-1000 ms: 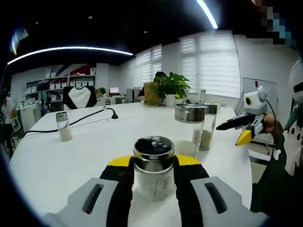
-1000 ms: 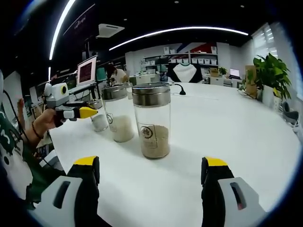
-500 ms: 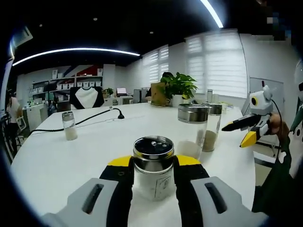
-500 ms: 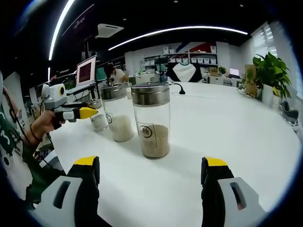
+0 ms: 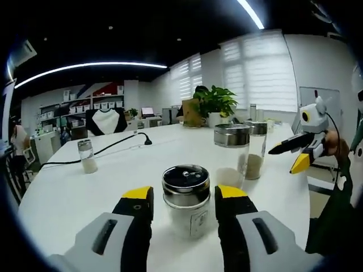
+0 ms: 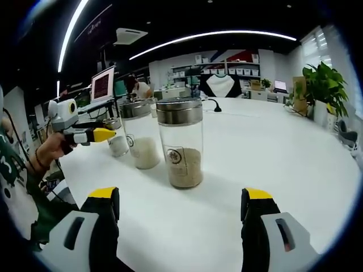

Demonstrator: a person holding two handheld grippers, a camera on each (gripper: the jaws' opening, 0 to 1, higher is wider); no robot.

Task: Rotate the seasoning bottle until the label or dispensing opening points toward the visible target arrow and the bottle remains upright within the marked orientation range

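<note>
Left gripper (image 5: pixel 185 205) fingers flanking upright seasoning bottle (image 5: pixel 186 199), narrow gaps either side

This is an open-plan office or meeting area: a large white rounded surface (image 6: pixel 295 147) of conference-table size stands under long curved strip lights (image 5: pixel 91 67) on a dark ceiling, with a black cable (image 5: pixel 108 150) running across it. Along the far wall stand white shelves (image 6: pixel 241 72) lined with boxes, tall windows carry white slatted blinds (image 5: pixel 258 71), and a leafy green potted plant (image 5: pixel 212 105) sits at the table's far edge. To one side a lit computer monitor (image 6: pixel 104 85) stands at a desk with a person behind it.
</note>
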